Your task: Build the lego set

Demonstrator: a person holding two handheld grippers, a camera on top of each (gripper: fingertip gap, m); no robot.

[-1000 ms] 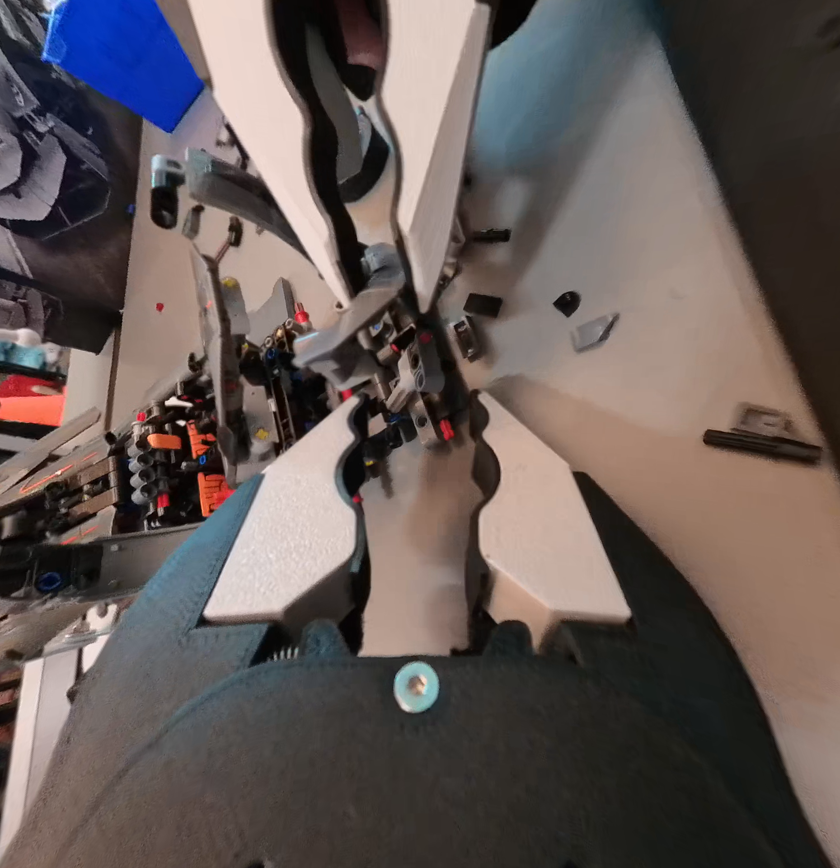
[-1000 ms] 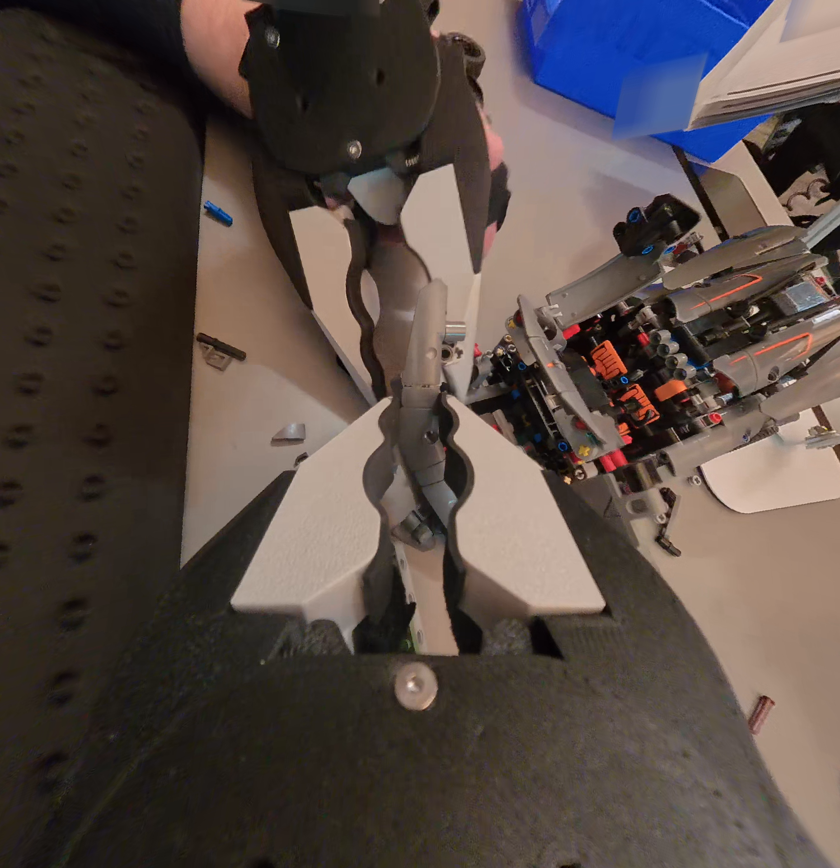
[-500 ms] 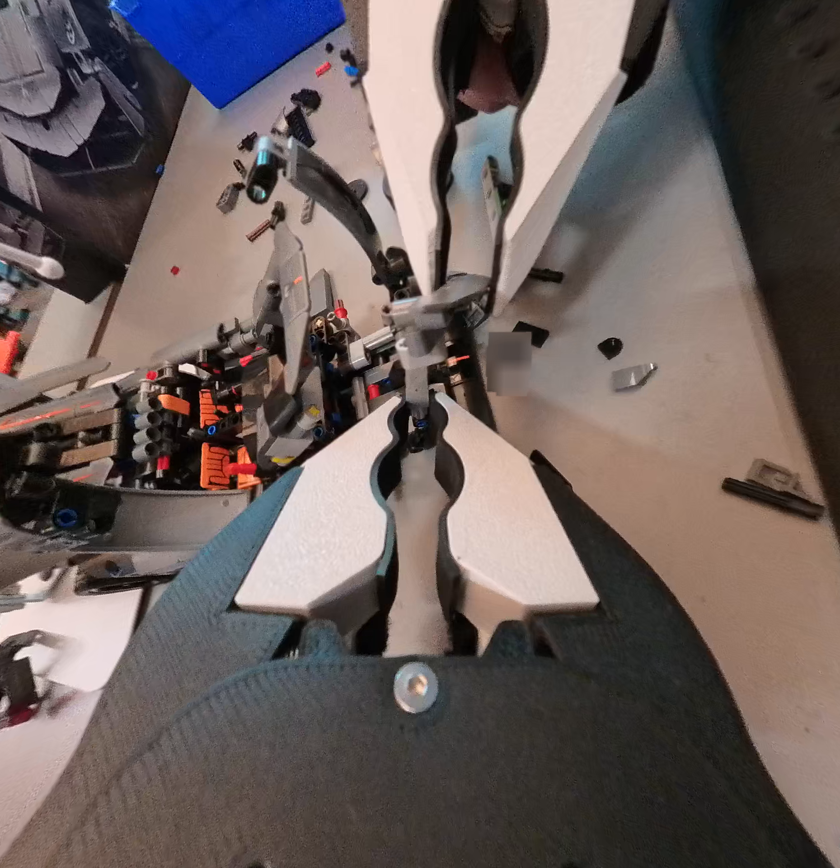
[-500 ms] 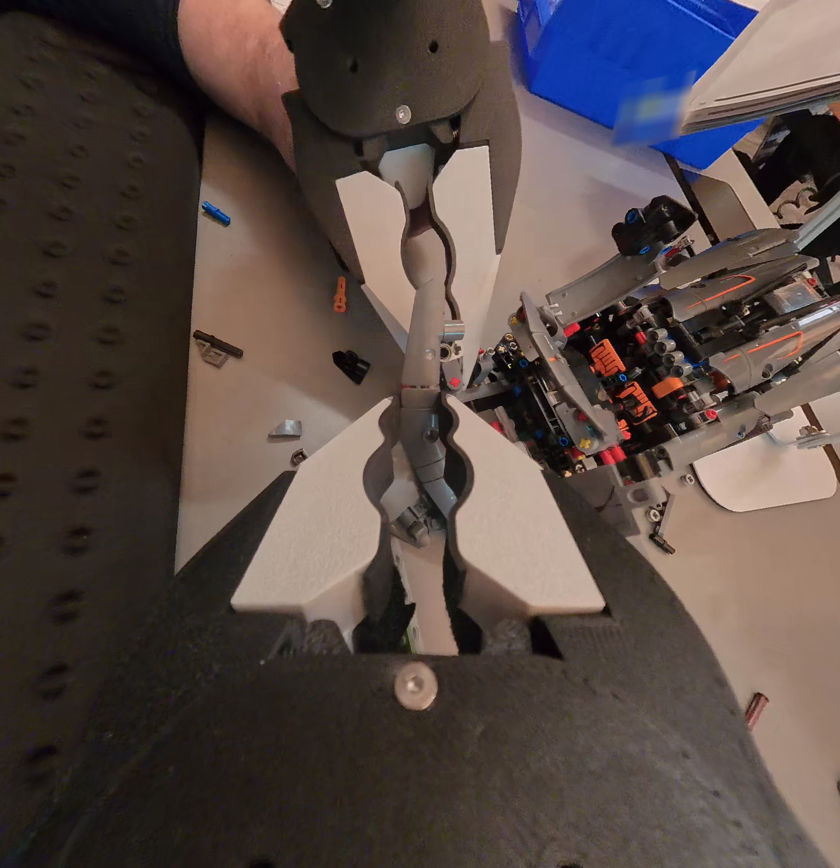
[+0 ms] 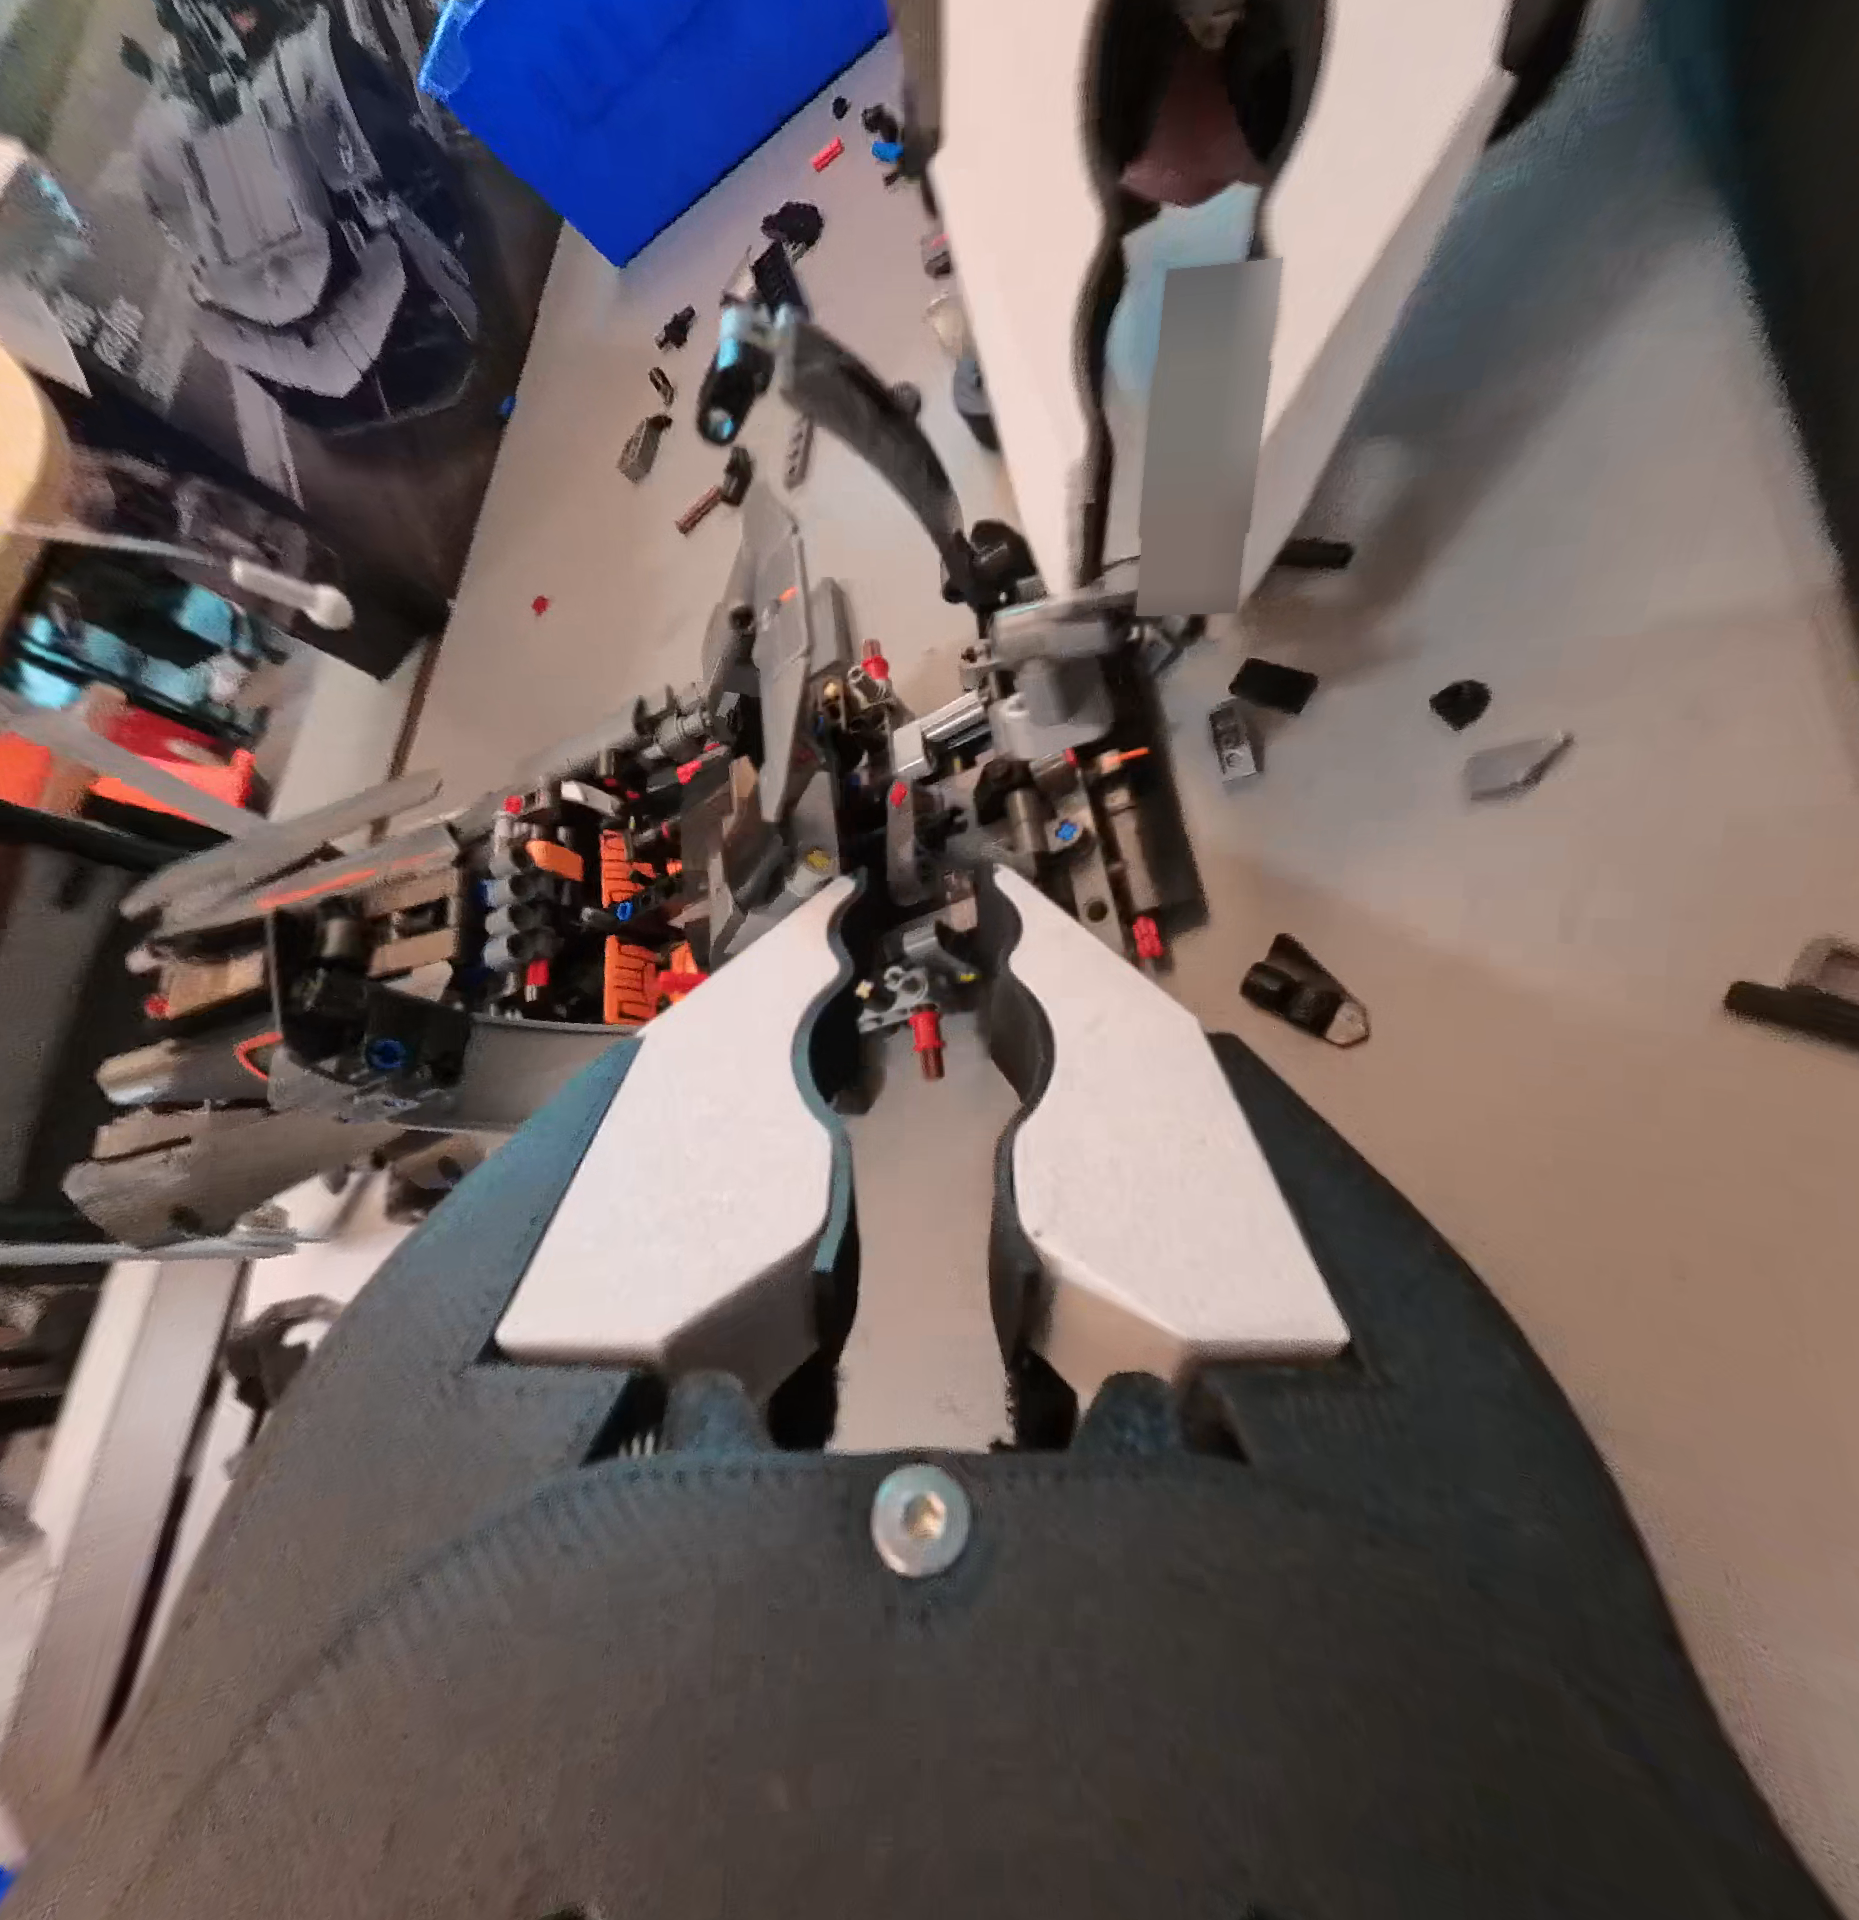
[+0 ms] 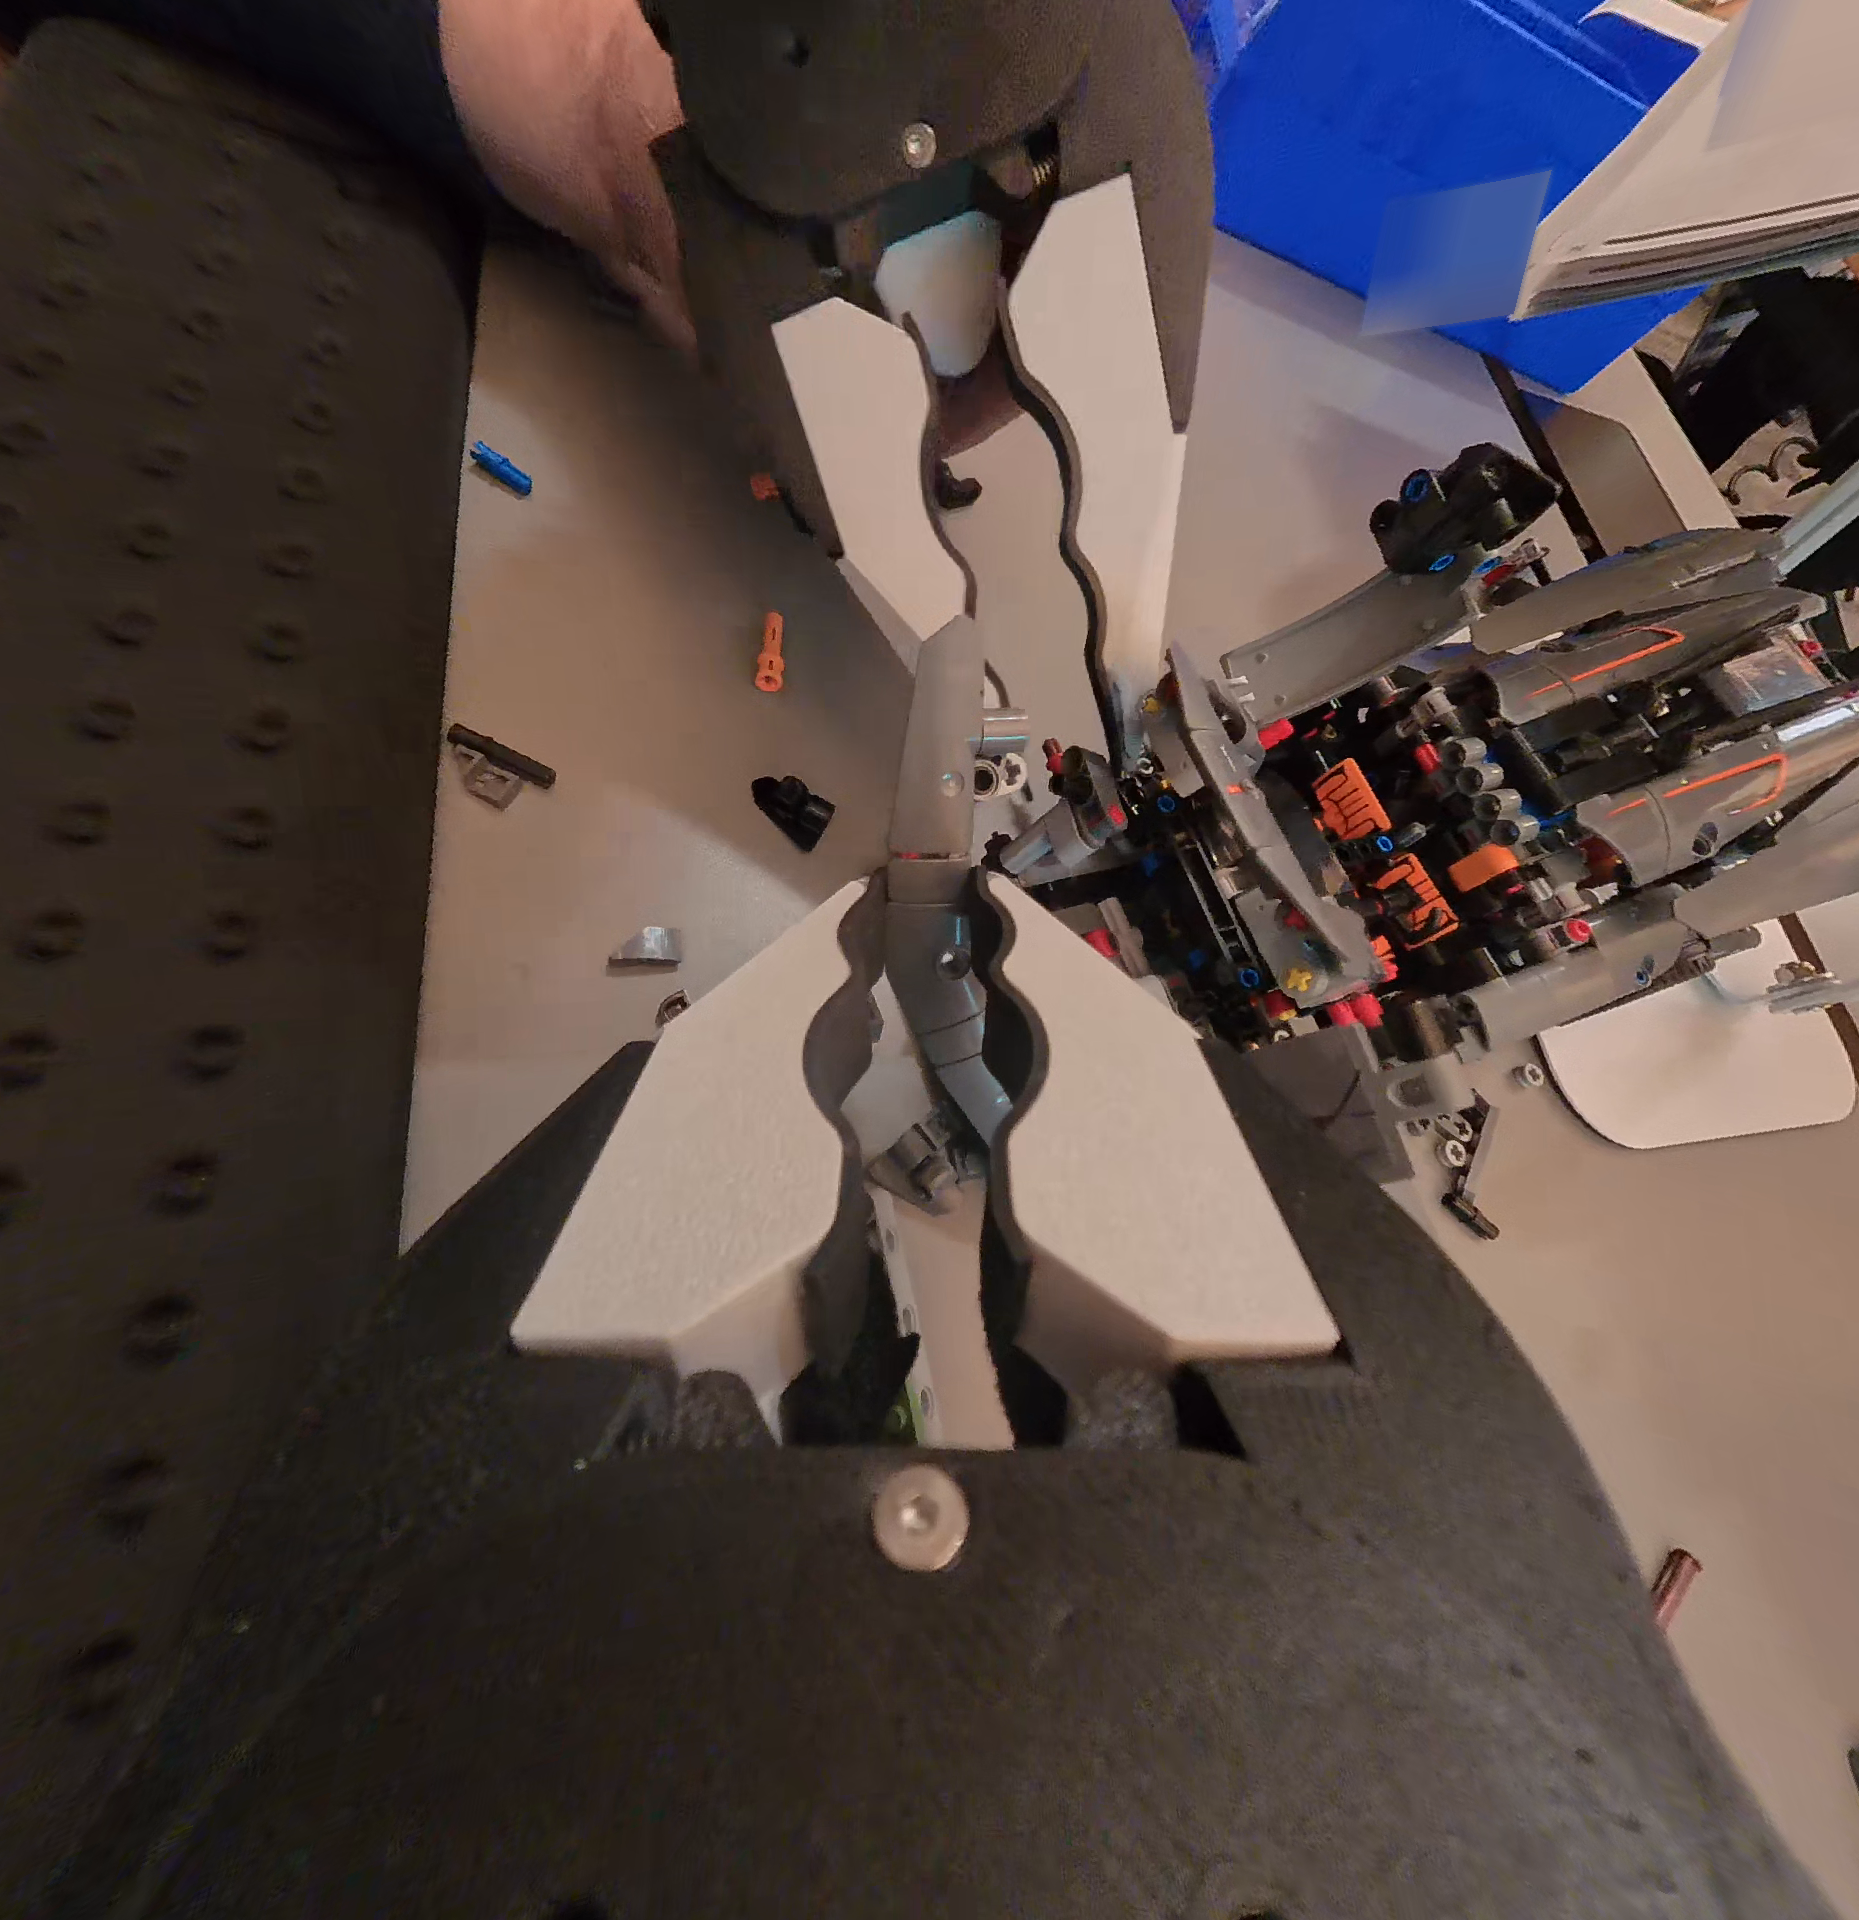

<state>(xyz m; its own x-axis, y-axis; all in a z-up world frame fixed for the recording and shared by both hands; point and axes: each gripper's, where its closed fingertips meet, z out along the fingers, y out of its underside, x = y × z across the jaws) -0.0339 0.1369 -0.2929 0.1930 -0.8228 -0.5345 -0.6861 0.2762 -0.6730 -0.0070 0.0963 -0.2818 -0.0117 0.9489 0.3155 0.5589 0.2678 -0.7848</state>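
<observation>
Left wrist view
Left gripper [image 5: 920, 894]: two pale fingers spread, nothing pinched, tips just over the model.
Lego model [image 5: 613, 894]: one grey, black and orange build on the white table [image 5: 1527, 1143], ahead and left.
Right gripper [image 5: 1164, 582]: opposite, tips at the model's far end.
Loose parts: about a dozen small pieces scattered on the table; one blue bin [image 5: 644, 94] at top.

Right wrist view
Right gripper [image 6: 930, 883]: two fingers pinching one long grey panel piece [image 6: 940, 769], pointing away.
Left gripper [image 6: 1039, 634]: fingers apart, empty.
Lego model [image 6: 1424, 831]: right of the panel.
Loose pins: one orange pin [image 6: 768, 651], one blue pin [image 6: 501, 468].
</observation>
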